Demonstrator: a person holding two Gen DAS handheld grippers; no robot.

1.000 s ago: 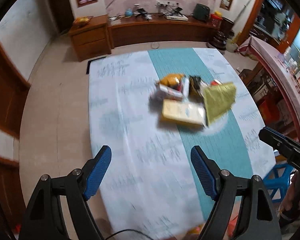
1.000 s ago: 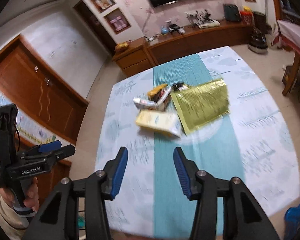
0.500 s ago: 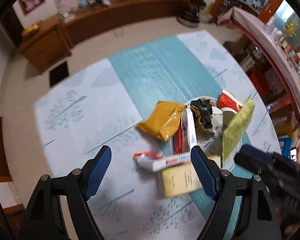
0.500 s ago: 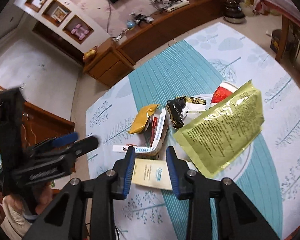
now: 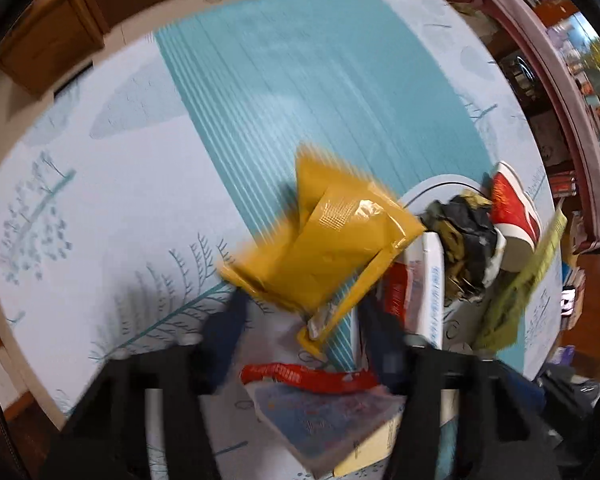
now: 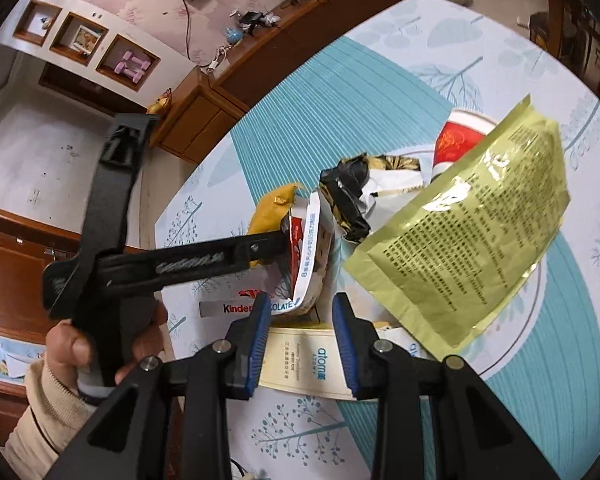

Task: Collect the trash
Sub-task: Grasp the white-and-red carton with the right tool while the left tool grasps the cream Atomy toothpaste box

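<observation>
A heap of trash lies on the table. My left gripper [image 5: 306,330] points down at it with its jaws closing, and the lower end of a yellow packet [image 5: 328,248] sits loose in the gap between them. A red Kinder wrapper [image 5: 308,376] lies just under the fingers. The right wrist view shows that gripper's tip [image 6: 282,242] from the side, by the yellow packet [image 6: 272,208] and a white-and-blue box [image 6: 312,248]. My right gripper [image 6: 302,320] hovers part open over a cream toothpaste box [image 6: 312,364], gripping nothing.
A crumpled black-and-gold wrapper [image 6: 348,196], a red paper cup [image 6: 456,140] and a large green-gold bag [image 6: 468,232] rest on a white plate [image 6: 516,332] to the right. A person's hand [image 6: 100,344] holds the left gripper. Wooden cabinets [image 6: 204,120] stand beyond the table.
Both grippers have come down and forward onto the heap. The left jaws have narrowed around the yellow packet's end. The right jaws narrowed a little earlier and have held since.
</observation>
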